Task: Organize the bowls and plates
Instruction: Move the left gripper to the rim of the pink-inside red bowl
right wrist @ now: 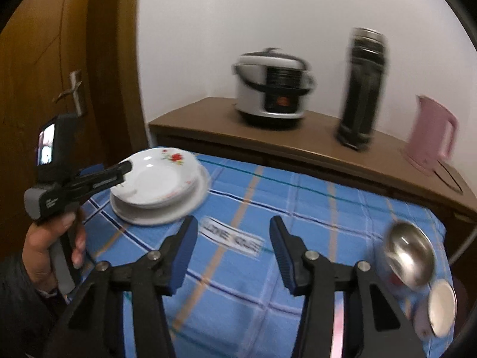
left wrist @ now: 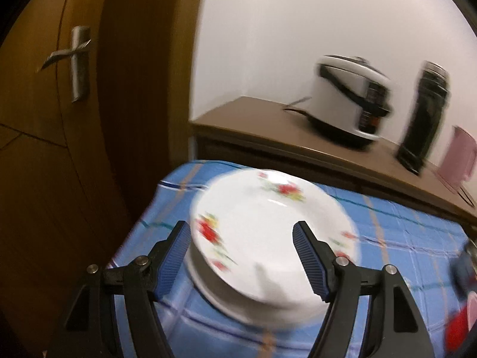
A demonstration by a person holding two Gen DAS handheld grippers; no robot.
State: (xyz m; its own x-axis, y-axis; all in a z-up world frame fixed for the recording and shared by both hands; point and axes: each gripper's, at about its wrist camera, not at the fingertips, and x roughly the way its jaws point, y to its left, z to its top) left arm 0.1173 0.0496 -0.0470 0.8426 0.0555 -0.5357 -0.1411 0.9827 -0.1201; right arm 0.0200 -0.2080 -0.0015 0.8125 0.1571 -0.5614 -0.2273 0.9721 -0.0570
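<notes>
Evidently stiff, glossy and breakable, the plate stack (left wrist: 268,238) wants a rim grip near seven o'clock, my left gripper (left wrist: 241,256) gaping, my right gripper (right wrist: 234,253) parted, empty.

My ribbed blue pads (right wrist: 184,256), glossy glazed plates (right wrist: 155,179), woven checked cloth (right wrist: 268,208), shiny steel bowl (right wrist: 410,256), matt wooden sideboard (right wrist: 298,140), satin door (left wrist: 44,149).
</notes>
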